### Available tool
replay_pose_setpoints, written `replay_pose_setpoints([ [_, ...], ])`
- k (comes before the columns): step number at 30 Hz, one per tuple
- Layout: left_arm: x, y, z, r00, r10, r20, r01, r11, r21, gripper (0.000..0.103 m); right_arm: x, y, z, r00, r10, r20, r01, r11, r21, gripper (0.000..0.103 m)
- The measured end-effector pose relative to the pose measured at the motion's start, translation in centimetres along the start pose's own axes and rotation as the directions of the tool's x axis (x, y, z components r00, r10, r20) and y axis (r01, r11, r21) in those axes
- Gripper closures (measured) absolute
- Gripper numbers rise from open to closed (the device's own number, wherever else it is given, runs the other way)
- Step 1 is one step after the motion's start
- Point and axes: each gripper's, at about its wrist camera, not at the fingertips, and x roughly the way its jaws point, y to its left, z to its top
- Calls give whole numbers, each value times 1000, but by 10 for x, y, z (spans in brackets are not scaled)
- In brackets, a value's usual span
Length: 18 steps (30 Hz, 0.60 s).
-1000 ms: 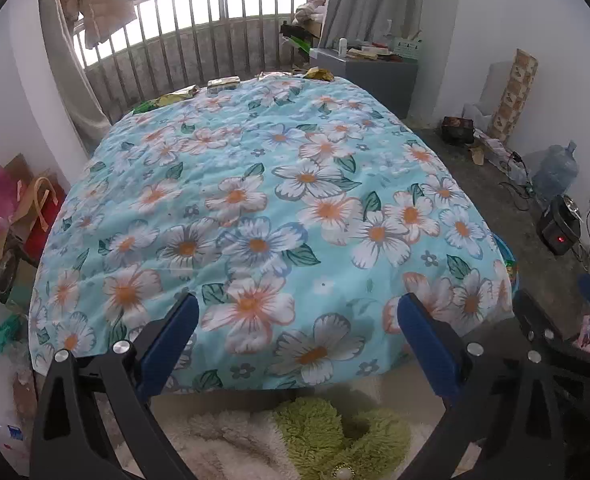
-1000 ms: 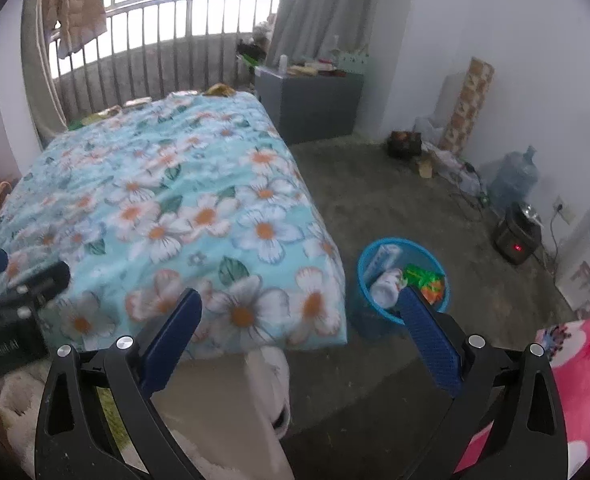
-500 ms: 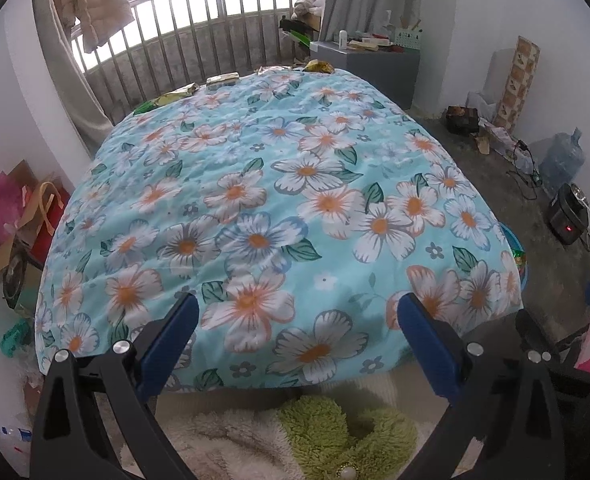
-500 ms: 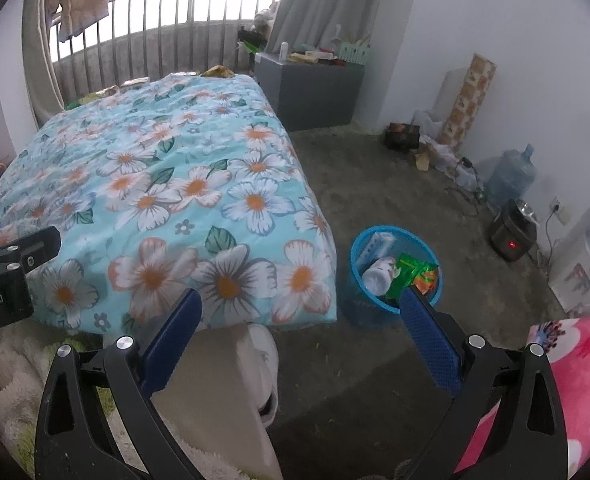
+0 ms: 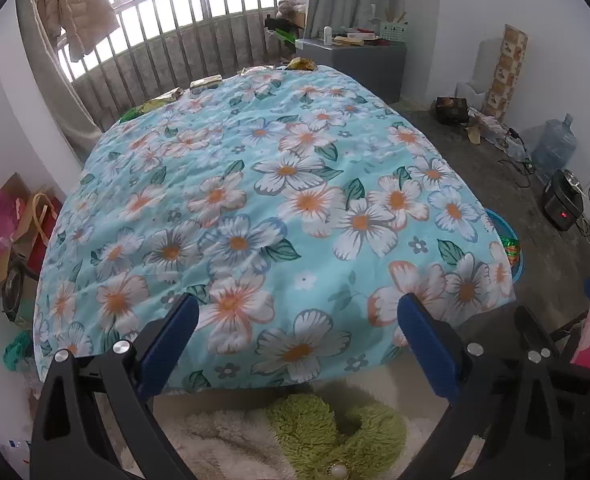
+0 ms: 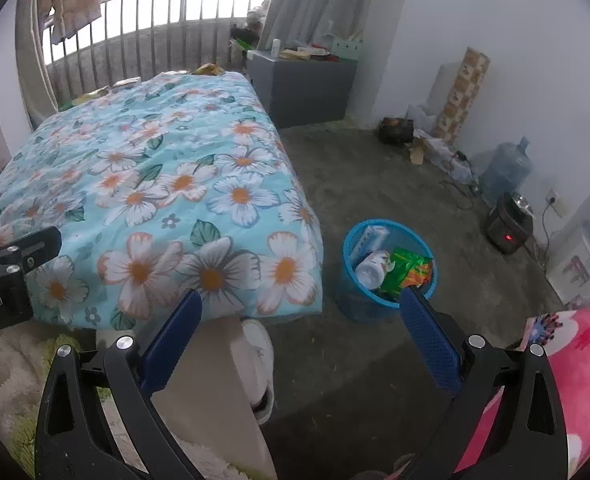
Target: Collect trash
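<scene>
Both tongs [image 5: 295, 344] [image 6: 299, 336] drawn back, raised, spread empty

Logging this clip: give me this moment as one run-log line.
left gripper: open, empty | right gripper: open, empty | blue bin: holds trash | wrappers: at bed's far edge

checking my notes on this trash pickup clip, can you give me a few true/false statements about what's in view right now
1. The blue bin stands on the floor beside the bed. True.
2. The bin is empty. False: it holds a green wrapper and white packaging.
3. The right gripper is shut on a wrapper. False: it is open and holds nothing.
4. The left gripper is open. True.
5. Wrappers lie at the bed's far edge. True.
</scene>
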Motion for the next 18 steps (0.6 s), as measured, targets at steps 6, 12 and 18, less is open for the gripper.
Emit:
replay_pose_setpoints([
  [6,-1,-3,2,1000,-8,4,8,1000,8,6,-2,-3,-1,1000,-7,0,7,1000,7,8],
  [12,-2,-3,2,1000,-9,6,9,1000,9,6,-2,-4,0,1000,-7,2,7,1000,5,8],
  [18,-2,-3,2,1000,-9,6,9,1000,6,6,-2,-4,-1,1000,-7,3,7,1000,4,8],
])
